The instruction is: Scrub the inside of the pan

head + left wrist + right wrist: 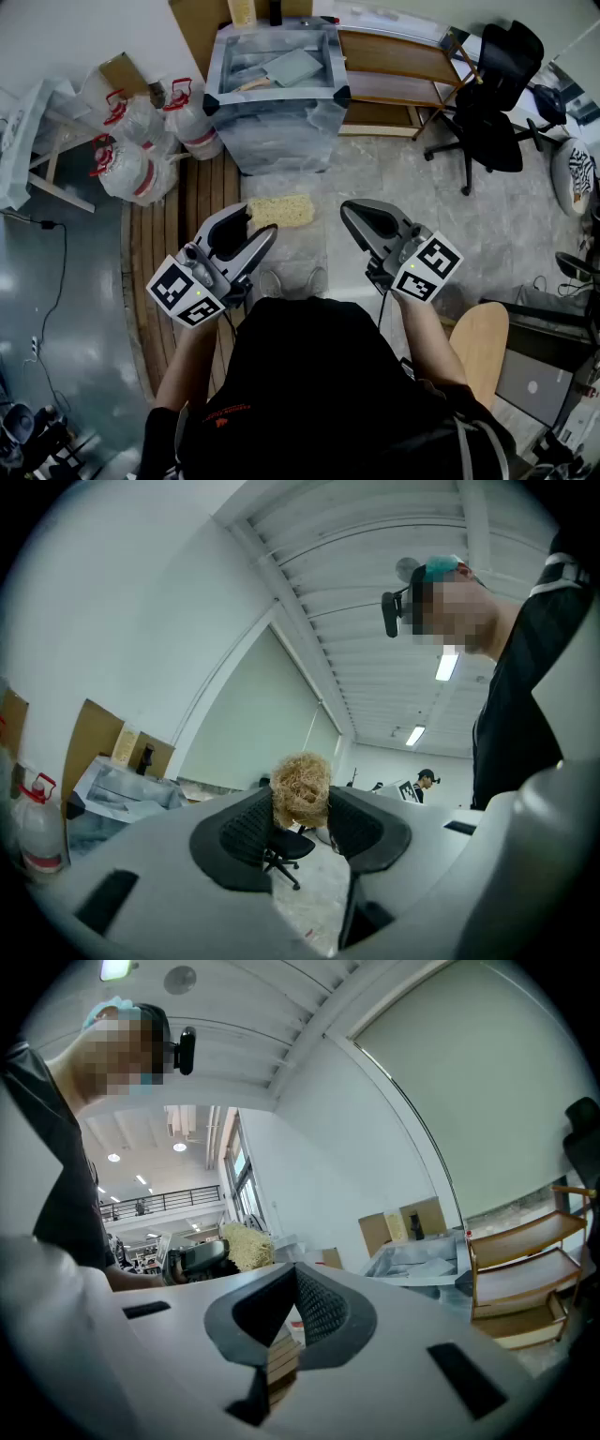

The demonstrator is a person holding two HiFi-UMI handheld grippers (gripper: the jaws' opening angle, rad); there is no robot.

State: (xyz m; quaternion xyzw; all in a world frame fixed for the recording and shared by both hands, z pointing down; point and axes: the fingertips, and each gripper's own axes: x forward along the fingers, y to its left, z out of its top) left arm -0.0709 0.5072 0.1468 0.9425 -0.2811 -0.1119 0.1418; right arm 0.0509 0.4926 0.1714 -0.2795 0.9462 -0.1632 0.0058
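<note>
Closest, my left gripper [260, 222] clamps the fibrous scrubber [279, 210] while the right gripper [349, 210] sits closed, empty. I judge scrubbing hasn't begun: next I must carry the scrubber to 12 o'clock, where what looks like the pan [292, 67] lies in the steel basin [274, 95]; its inside is too small to read

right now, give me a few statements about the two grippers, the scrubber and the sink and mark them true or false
1. The left gripper is closed on a scrubber. True.
2. The right gripper grips a pan. False: its jaws are together with nothing between them.
3. The scrubber lies inside the sink. False: it is held in the air, short of the sink.
4. A black office chair stands to the right of the sink. True.
</note>
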